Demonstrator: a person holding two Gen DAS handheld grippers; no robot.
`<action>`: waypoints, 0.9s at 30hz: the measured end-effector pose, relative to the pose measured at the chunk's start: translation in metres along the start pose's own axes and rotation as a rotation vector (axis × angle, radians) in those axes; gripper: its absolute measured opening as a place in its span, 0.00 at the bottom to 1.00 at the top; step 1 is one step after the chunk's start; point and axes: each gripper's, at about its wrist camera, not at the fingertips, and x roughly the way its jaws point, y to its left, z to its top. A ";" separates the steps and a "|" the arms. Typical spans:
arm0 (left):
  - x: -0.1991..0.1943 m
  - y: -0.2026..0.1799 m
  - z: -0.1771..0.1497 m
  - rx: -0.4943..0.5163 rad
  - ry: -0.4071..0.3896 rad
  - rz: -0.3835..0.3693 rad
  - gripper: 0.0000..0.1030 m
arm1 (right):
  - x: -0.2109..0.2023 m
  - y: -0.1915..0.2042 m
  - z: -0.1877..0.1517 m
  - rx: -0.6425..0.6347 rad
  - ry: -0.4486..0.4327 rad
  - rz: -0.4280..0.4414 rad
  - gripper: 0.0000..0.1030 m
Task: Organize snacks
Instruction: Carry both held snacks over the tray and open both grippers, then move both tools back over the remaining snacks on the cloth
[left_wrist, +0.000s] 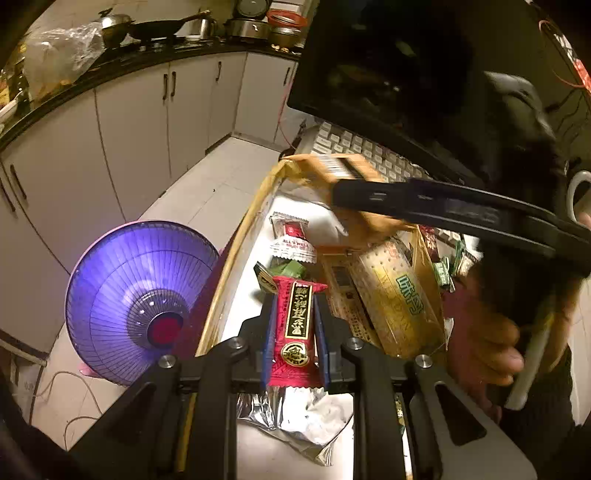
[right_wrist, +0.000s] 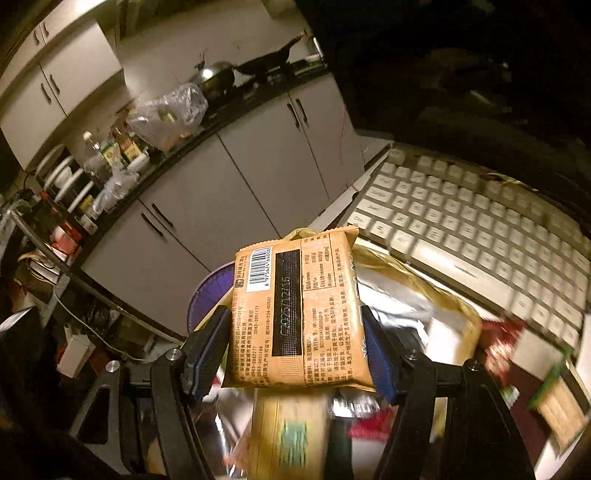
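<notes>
Near the surface edge (left_wrist: 236, 258) beside the keyboard (right_wrist: 461, 229), left tongs (left_wrist: 294, 325) grip a red snack bar (left_wrist: 295, 332), right tongs (right_wrist: 299, 332) clamp an orange packet (right_wrist: 295, 314).

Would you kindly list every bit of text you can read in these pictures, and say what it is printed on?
"ALL'S WELL": white sachet beyond the left gripper.
"6 975624 64002", under a barcode: orange packet in the right gripper.
Red snack bar, yellow cracker pack: Chinese characters, not legible enough to quote.
Orange packet's fine print, keyboard keys: too small or blurred.
</notes>
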 end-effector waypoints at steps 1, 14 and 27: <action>0.001 0.000 0.000 0.001 0.005 -0.007 0.20 | 0.005 0.002 0.000 -0.004 0.011 -0.004 0.66; -0.010 -0.004 -0.003 0.029 -0.064 -0.024 0.70 | -0.014 0.000 -0.002 0.048 -0.028 0.074 0.68; -0.065 -0.048 -0.016 0.026 -0.199 -0.106 0.71 | -0.114 -0.038 -0.082 0.126 -0.256 0.158 0.70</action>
